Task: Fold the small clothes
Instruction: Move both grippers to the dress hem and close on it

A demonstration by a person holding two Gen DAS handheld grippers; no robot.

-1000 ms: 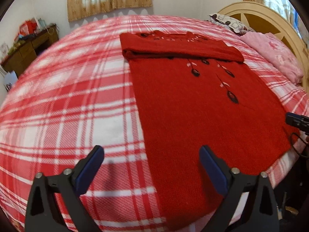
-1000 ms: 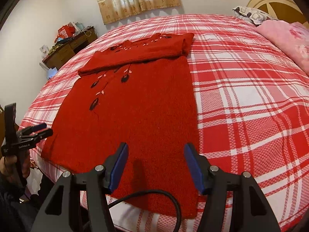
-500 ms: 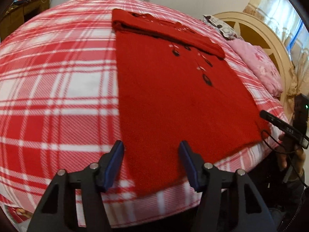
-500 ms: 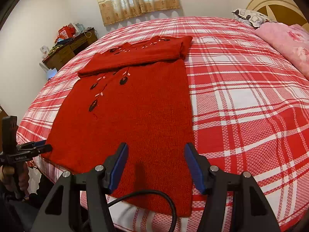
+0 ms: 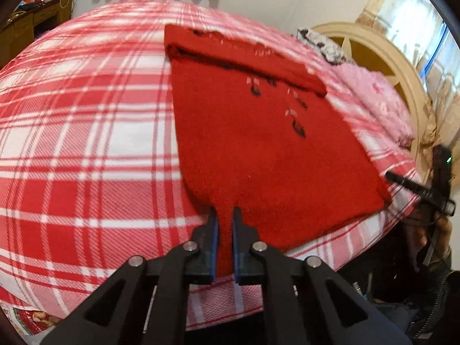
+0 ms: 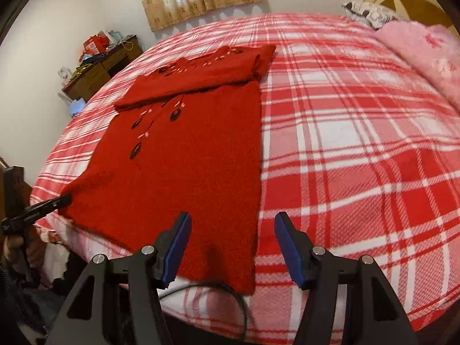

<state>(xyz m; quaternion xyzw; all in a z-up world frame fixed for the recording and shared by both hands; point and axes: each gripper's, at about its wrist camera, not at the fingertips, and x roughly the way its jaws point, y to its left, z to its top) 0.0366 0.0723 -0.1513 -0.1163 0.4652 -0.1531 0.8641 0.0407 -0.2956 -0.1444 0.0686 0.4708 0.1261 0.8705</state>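
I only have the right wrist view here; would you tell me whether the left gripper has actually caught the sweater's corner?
Observer: Yes. The left gripper has just closed on the near hem corner of the red sweater.
Operator: Thank you. Is the blanket caught too?
Observer: No, only red knit shows between the blue pads; the plaid blanket lies outside them.
Operator: And beyond my right edge?
Observer: A cream headboard stands behind the pink bedding.
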